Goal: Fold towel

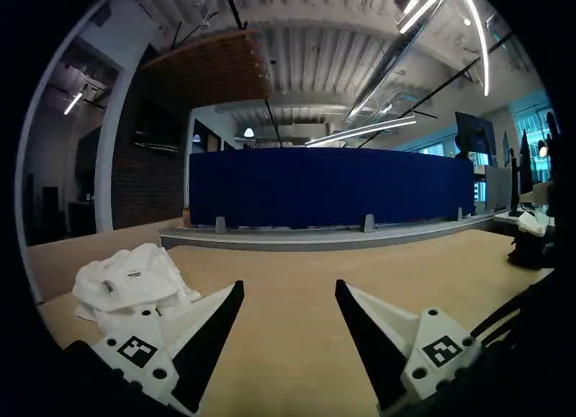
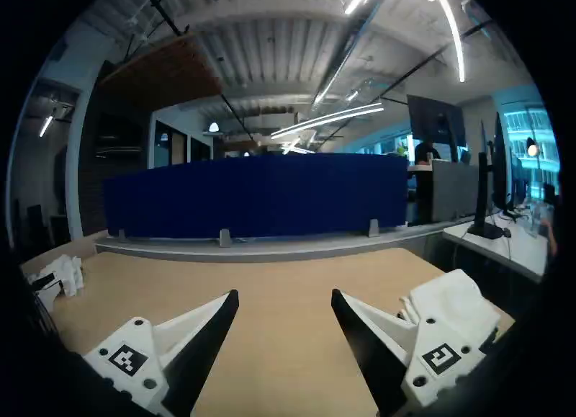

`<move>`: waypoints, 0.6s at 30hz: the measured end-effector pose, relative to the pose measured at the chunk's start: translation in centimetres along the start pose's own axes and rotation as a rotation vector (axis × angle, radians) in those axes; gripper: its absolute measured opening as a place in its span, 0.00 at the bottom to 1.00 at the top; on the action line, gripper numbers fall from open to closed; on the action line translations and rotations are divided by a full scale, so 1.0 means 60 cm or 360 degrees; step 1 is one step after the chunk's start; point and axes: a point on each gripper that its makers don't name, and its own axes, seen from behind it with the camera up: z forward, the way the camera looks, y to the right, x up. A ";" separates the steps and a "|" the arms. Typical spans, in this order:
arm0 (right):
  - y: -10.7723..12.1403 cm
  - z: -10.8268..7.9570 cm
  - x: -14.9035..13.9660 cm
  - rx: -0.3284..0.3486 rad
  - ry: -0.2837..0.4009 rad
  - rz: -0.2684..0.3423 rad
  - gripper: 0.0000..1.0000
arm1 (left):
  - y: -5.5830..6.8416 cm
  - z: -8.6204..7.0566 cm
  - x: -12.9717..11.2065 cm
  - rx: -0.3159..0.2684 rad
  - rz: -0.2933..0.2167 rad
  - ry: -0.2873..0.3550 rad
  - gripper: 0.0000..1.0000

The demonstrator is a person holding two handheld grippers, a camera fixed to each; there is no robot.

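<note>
A crumpled pile of white towels [image 1: 133, 280] lies on the wooden table [image 1: 302, 302] at the left in the left gripper view, just beyond my left finger. My left gripper [image 1: 289, 291] is open, low over the table, nothing between its fingers. In the right gripper view a folded white towel [image 2: 450, 298] rests at the table's right edge, behind my right finger. My right gripper [image 2: 284, 298] is open over bare table [image 2: 273, 302]. More white cloth [image 2: 57, 276] sits at the far left edge of that view.
A blue partition [image 1: 324, 186] on a grey rail runs across the table's far side. Monitors [image 2: 497, 172] stand on a neighbouring desk [image 2: 504, 248] to the right. A dark object with white cloth [image 1: 529, 237] sits at the right in the left gripper view.
</note>
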 end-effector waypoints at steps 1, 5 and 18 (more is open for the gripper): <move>0.003 0.002 -0.006 -0.0003 -0.0003 -0.0004 1.00 | 0.000 0.000 0.000 0.0000 0.0000 0.0000 0.94; 0.016 0.006 -0.034 -0.0011 -0.0014 -0.0028 1.00 | 0.000 0.001 0.000 0.0000 0.0000 0.0000 0.94; 0.047 0.002 -0.084 -0.0019 0.0046 0.0004 1.00 | 0.000 0.001 0.001 0.0000 0.0000 0.0000 0.94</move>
